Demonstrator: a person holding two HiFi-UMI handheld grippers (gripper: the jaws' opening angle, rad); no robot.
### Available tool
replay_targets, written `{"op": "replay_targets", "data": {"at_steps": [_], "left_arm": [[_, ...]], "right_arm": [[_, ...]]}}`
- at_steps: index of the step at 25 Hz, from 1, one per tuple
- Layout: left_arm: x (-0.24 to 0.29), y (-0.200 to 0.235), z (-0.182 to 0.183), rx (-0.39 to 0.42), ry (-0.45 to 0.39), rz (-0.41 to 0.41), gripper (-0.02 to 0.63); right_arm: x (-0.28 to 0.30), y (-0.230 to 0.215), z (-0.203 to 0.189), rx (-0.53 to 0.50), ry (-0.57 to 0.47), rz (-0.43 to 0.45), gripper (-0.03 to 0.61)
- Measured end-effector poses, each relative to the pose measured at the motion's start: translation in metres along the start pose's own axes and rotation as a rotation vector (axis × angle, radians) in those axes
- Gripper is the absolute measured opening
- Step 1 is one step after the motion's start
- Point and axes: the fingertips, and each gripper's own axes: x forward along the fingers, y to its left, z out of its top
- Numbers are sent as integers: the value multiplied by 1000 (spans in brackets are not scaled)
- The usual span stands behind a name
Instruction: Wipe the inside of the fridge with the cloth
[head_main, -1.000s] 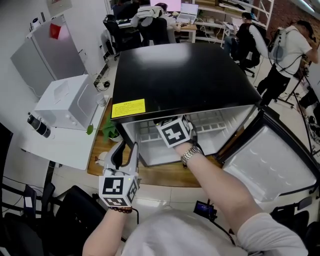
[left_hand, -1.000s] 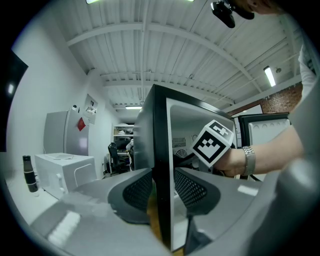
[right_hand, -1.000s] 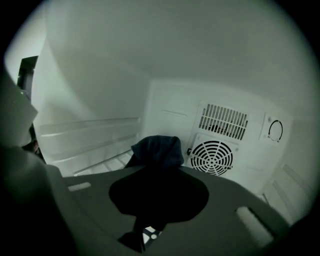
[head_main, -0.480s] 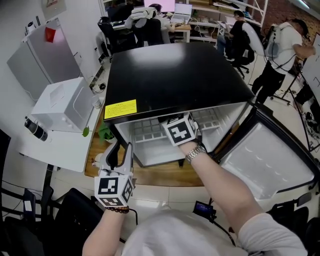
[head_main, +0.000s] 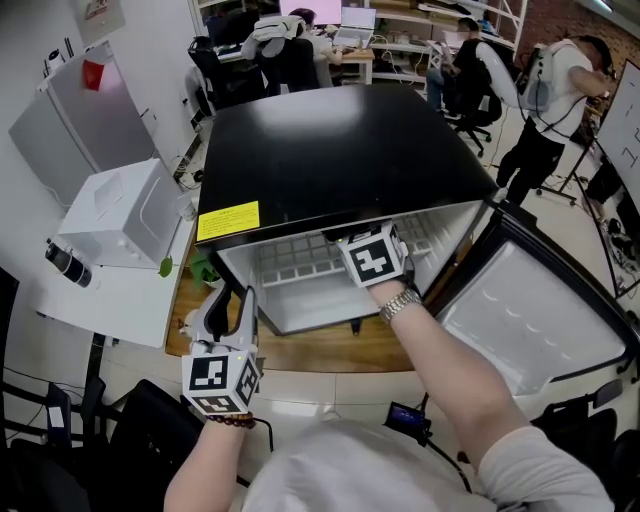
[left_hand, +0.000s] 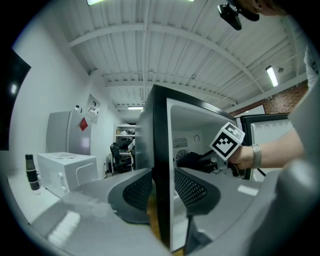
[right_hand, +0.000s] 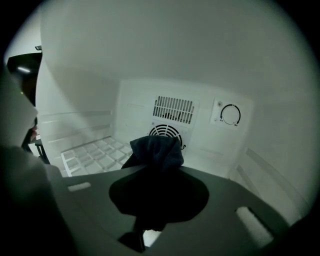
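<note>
My right gripper (right_hand: 156, 181) is deep inside the fridge (head_main: 340, 150), jaws pinched together on the dark cloth (right_hand: 156, 149). Its bunched end pokes out past my tips, toward the round fan grille (right_hand: 165, 132) on the fridge's back wall. My left gripper (left_hand: 163, 174) straddles the fridge's front left wall edge, seemingly clamped on it.

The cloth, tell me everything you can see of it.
The cloth is dark blue, soft and bunched, looking like towelling. The right gripper has its jaws shut on it, a folded end poking out ahead. It sits inside the fridge, before the round vent; whether it touches anything else is unclear.
</note>
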Motion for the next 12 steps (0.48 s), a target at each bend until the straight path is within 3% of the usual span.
{"op": "replay_targets", "data": {"at_steps": [12], "left_arm": [[1, 1, -1, -7, -5, 15, 134]], "right_arm": [[-12, -42, -12, 50, -6, -74, 55]]}}
